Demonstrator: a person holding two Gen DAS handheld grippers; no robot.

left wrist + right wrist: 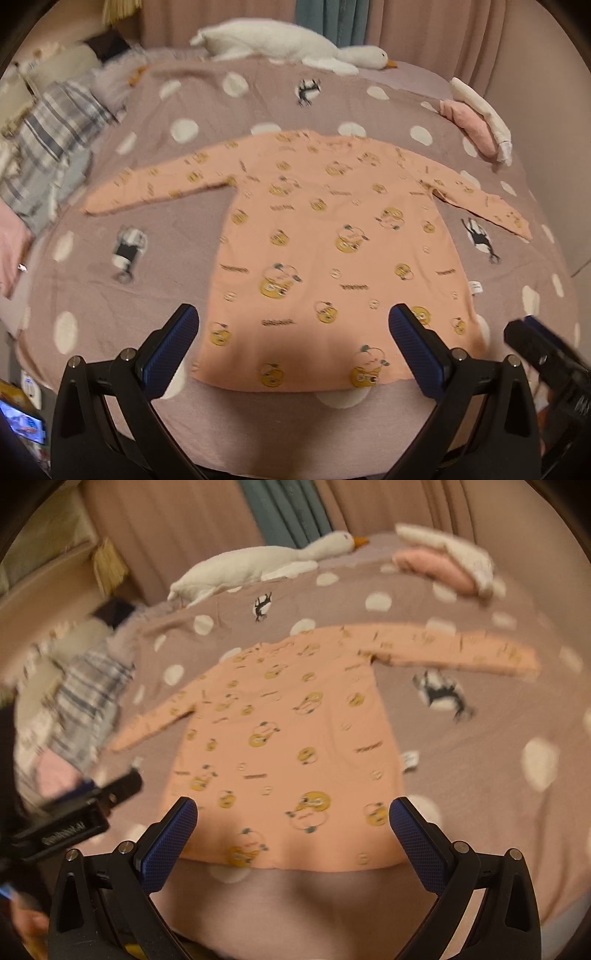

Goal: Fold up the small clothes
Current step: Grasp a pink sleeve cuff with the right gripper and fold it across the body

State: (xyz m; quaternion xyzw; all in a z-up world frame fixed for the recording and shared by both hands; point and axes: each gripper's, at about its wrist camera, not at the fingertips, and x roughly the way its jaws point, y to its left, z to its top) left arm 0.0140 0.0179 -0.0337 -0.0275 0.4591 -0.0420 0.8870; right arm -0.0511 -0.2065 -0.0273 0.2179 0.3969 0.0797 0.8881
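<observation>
Here, both grippers hover low over the near edge of the bed, pointing forward along it. The left gripper [293, 325], black-framed with blue ribbed pads, has its jaws spread wide and nothing between them; its fingertips sit above the hem of the small peach long-sleeved top printed with yellow cartoon faces [332, 251]. The right gripper [293, 812] has the same build and the same wide spread, also empty, poised over the hem's right half. Each shows in the other's view: the right one as a blurred black body at the left camera's lower right [546, 358], the left one as a black block at the right camera's lower left [74, 812].

The top lies flat, hem nearest, neckline farthest, both sleeves stretched out sideways (a small white label shows at its right side seam). It rests on the mauve bedspread with white polka dots and small black animal motifs [166, 280].

Further left lies a grey-and-white plaid cloth [55, 140], rumpled. At far right sits a stack of folded pink and cream garments [480, 122]. Farthest back, a white plush goose with an orange beak [288, 44] lies before pinkish curtains [443, 33].
</observation>
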